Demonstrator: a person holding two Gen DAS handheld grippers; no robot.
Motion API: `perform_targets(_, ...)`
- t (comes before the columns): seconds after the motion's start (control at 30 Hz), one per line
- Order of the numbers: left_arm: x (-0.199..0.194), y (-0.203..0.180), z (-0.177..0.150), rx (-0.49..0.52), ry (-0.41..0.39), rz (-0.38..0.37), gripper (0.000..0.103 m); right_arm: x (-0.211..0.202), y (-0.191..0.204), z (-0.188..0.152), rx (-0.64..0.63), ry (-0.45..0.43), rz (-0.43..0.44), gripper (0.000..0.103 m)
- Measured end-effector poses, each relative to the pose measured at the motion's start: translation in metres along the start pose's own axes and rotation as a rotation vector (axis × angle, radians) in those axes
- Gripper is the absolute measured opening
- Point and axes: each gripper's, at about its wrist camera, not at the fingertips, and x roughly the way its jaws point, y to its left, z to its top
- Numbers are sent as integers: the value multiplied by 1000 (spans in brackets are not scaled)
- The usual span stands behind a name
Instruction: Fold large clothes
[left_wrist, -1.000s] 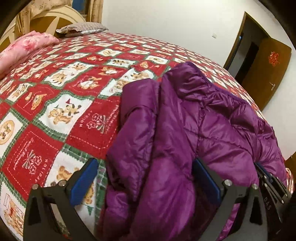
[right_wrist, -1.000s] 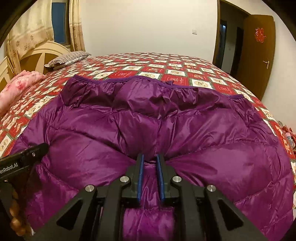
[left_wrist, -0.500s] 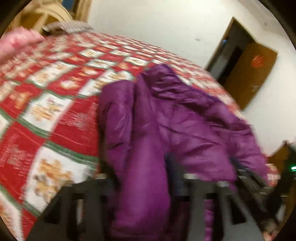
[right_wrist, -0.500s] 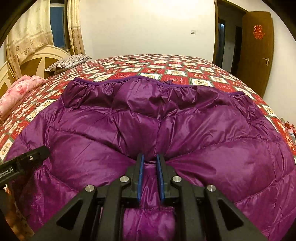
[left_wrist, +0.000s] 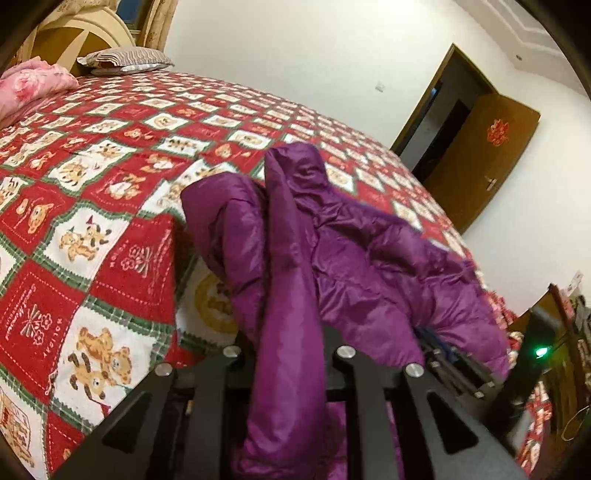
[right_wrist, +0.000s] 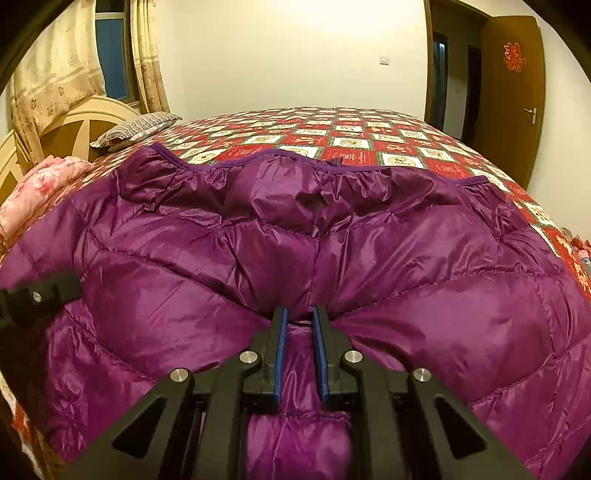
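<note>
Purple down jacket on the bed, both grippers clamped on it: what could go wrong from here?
1. The left gripper, whose jaws have just been closing, pinches only a narrow fold of the slippery purple down jacket; lifting may let it slide out.
2. The right gripper holds a small bunch too, so uneven pulling could skew the fold.
3. The jacket lies near the edge of the bear-print quilt and could slide off.

Purple puffer jacket spread across bed with red patchwork quilt. Right gripper clamped on bunched jacket fabric, blue pads pressing fold. Left gripper at jacket's left edge. Striped pillow, pink blanket, cream headboard at left. Brown door at right.
</note>
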Motion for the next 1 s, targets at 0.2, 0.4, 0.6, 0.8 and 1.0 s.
perform_targets(0.2,-26,-30,15,51,-47,-98,16,3,-12,2,75,21,66,14)
perform_targets(0.4,-42,-100,26,238,-77,-127,14,4,-32,1,241,64,216,14)
perform_targets(0.6,-33,-172,7,479,-60,-165,13,-1,-74,1,400,120,438,14)
perform_targets(0.8,0,-226,-34,672,15,-189,13,-50,-152,-7,470,26,349,14)
perform_targets(1.0,35,-256,-79,777,119,-221,13,-91,-224,-27,490,-4,137,14)
